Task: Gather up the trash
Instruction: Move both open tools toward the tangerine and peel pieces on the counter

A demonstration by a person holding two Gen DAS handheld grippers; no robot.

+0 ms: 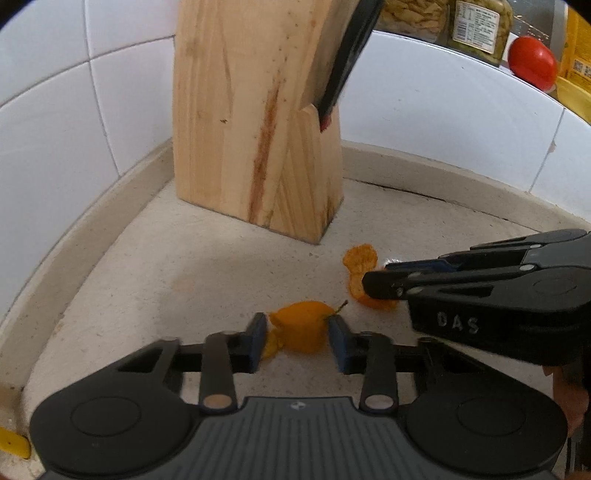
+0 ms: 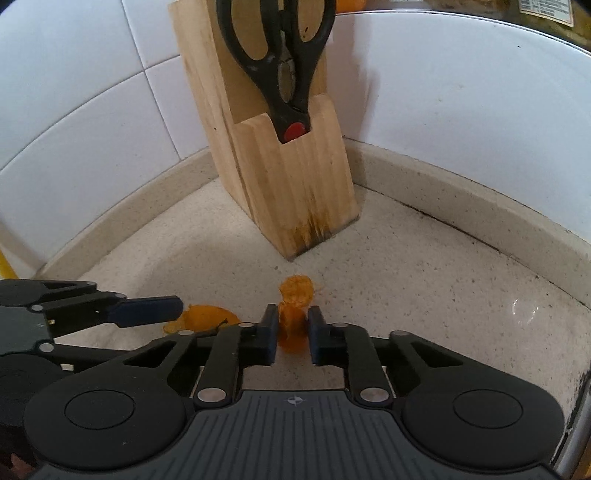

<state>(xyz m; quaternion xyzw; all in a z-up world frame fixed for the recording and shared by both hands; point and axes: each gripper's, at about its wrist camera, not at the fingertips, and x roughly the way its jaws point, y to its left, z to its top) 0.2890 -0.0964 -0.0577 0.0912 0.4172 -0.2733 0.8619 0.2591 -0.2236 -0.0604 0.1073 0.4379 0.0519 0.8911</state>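
Two pieces of orange peel lie on the speckled counter (image 2: pixel 424 288) in front of a wooden block. The wider piece with a small stem (image 1: pixel 301 326) sits between the blue pads of my left gripper (image 1: pixel 298 341), which press on both its sides. To its right, the curled piece (image 2: pixel 295 295) stands pinched between the pads of my right gripper (image 2: pixel 293 332). In the left wrist view the right gripper (image 1: pixel 380 284) comes in from the right over the curled peel (image 1: pixel 360 260). In the right wrist view the left gripper (image 2: pixel 173 310) reaches in from the left to the wide peel (image 2: pixel 207 317).
A wooden knife block (image 1: pixel 255 129) holding black scissors (image 2: pixel 280 74) stands in the tiled corner just behind the peels. A ledge at top right carries jars (image 1: pixel 476 26) and a red tomato (image 1: pixel 532 62). A yellow object (image 1: pixel 14 445) shows at the lower left edge.
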